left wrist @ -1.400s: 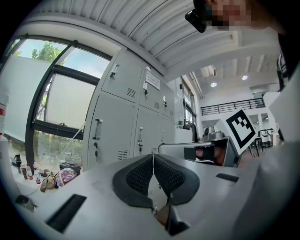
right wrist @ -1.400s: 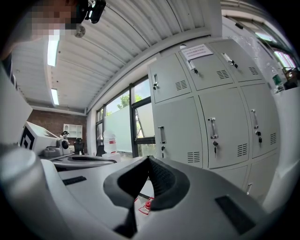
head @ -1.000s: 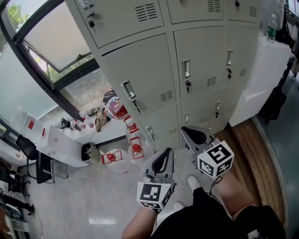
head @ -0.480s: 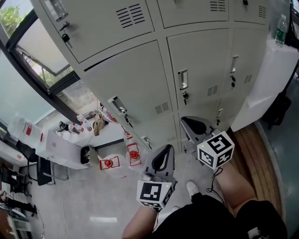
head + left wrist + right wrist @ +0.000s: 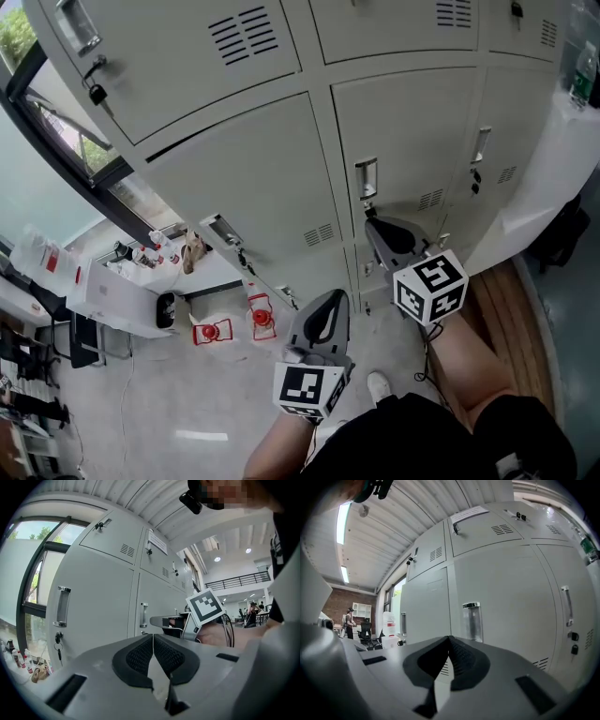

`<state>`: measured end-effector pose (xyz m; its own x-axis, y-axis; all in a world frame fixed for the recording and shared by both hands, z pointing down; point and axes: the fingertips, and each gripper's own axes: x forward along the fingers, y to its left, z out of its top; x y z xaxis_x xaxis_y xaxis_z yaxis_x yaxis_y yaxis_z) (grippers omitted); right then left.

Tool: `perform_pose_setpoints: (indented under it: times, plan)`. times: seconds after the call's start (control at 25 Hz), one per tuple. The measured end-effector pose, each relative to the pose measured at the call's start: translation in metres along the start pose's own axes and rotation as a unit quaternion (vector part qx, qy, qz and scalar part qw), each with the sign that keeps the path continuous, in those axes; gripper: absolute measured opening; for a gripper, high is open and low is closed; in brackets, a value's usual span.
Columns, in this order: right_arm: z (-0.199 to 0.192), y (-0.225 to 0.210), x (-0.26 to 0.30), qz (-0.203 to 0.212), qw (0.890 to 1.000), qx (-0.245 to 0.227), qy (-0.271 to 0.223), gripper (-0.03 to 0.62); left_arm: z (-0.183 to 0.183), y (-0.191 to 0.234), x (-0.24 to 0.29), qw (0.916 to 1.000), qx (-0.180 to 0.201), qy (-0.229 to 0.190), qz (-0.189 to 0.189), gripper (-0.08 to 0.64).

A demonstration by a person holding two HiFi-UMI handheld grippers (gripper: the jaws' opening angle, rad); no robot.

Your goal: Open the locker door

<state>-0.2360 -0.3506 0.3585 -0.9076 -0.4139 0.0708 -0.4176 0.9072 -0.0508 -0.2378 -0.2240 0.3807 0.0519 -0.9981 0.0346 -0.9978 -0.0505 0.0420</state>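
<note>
The left gripper [image 5: 325, 314] hangs low, jaws pinched on nothing, while the right gripper [image 5: 380, 228], likewise closed and empty, points just below the handle [image 5: 367, 178] of the shut door [image 5: 422, 141], where closed jaws would likely skid off it rather than hook it.

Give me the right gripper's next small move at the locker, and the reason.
Probably open the jaws, then ease forward onto the handle. The right gripper is shut and empty, pointed at that handle but not touching it, and the locker door looks closed.
</note>
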Motion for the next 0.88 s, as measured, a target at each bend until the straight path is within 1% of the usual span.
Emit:
perform_pose_setpoints:
  times: [0.08, 0.12, 0.2, 0.28, 0.4, 0.44, 0.6, 0.88]
  plan:
    - [0.0, -0.008, 0.008, -0.008, 1.0, -0.002, 0.001, 0.057, -0.004, 0.004, 0.005, 0.9999, -0.007, 0.007, 0.008, 0.02]
    - [0.0, -0.012, 0.012, -0.012, 1.0, -0.004, 0.001, 0.092, -0.005, 0.005, 0.008, 0.9999, -0.007, 0.008, 0.01, 0.02]
    - [0.001, -0.019, 0.02, -0.019, 1.0, -0.01, 0.002, 0.106, -0.004, 0.007, 0.013, 0.9999, -0.005, 0.005, 0.011, 0.02]
    - [0.001, -0.025, 0.029, -0.028, 0.999, -0.018, 0.003, 0.137, -0.005, 0.011, 0.017, 0.9999, -0.003, 0.006, 0.014, 0.02]
    - [0.003, -0.03, 0.041, -0.04, 0.999, -0.03, 0.004, 0.183, -0.006, 0.017, 0.021, 0.9996, -0.009, 0.008, 0.024, 0.02]
    - [0.003, -0.031, 0.044, -0.044, 0.998, -0.035, 0.004, 0.191, -0.007, 0.018, 0.023, 0.9996, -0.009, 0.008, 0.025, 0.02]
    - [0.004, -0.035, 0.055, -0.057, 0.997, -0.048, 0.002, 0.195, -0.01, 0.024, 0.026, 0.9995, -0.002, 0.01, 0.03, 0.02]
    - [0.005, -0.035, 0.071, -0.067, 0.997, -0.042, 0.002, 0.209, -0.01, 0.032, 0.028, 0.9992, -0.01, 0.011, 0.036, 0.02]
